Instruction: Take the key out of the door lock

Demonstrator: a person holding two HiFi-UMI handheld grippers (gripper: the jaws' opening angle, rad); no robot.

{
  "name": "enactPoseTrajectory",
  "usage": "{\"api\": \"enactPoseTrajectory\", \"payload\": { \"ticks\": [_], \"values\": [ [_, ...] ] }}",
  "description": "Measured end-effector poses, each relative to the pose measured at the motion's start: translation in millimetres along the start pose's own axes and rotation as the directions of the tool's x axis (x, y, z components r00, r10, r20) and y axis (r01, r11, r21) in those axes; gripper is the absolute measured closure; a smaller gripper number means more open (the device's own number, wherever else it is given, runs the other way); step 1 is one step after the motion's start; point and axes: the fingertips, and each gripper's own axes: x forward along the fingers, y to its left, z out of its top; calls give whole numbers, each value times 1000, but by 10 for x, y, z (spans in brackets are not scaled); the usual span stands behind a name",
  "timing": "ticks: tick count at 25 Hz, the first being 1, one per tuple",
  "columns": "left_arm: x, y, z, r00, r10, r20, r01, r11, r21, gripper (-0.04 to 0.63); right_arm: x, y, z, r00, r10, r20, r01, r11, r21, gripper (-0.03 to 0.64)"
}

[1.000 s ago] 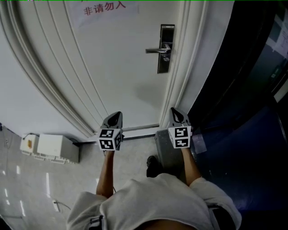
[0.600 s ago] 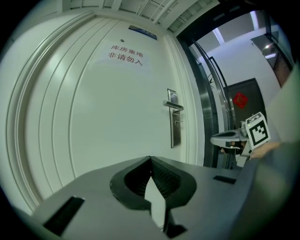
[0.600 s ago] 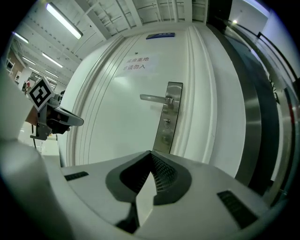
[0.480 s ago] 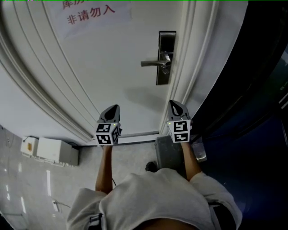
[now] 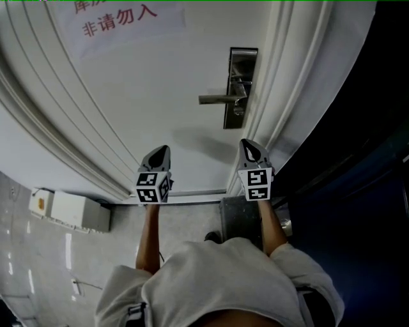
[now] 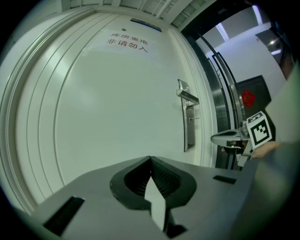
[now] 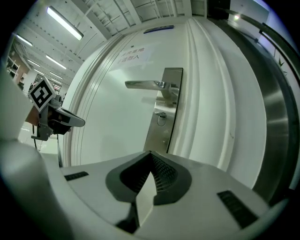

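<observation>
A steel lock plate (image 5: 241,86) with a lever handle (image 5: 217,99) sits on the white door (image 5: 160,83). Below the lever a small key (image 7: 161,118) with a ring sticks out of the keyhole; in the left gripper view the key (image 6: 193,119) is a tiny stub. My right gripper (image 5: 250,148) is shut and empty, below the lock and well short of it. My left gripper (image 5: 160,153) is also shut with nothing in it, pointing at the bare door panel left of the lock. In the gripper views, the right gripper (image 7: 150,153) and left gripper (image 6: 150,158) tips meet.
A paper sign with red characters (image 5: 118,19) hangs high on the door. A white box (image 5: 70,211) lies on the floor at the left. A grey block (image 5: 239,217) sits by the door's foot. A dark metal and glass frame (image 5: 345,128) runs along the right.
The lock and handle have slid lower in the head view and look nearer. Both grippers have crept a little toward the door, still shut.
</observation>
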Motion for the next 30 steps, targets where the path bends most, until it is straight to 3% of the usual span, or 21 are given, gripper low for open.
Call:
{"api": "enactPoseTrajectory", "payload": {
  "ticks": [10,19,24,30],
  "values": [
    [127,175,-51,1000,1,-13,-1,1000,-19,577,201,115,-114,999,13,-41,-14,1000,-13,594],
    [157,284,36,999,-51,-2,51,999,-8,577,221,199,39,998,-42,-37,39,995,-89,594],
    [147,351,9,998,-66,-9,66,998,-8,577,206,146,229,997,-70,-18,65,980,-189,594],
    [145,287,2,995,-96,-2,96,995,-12,577,155,-5,592,994,-105,18,105,935,-339,594]
  ]
}}
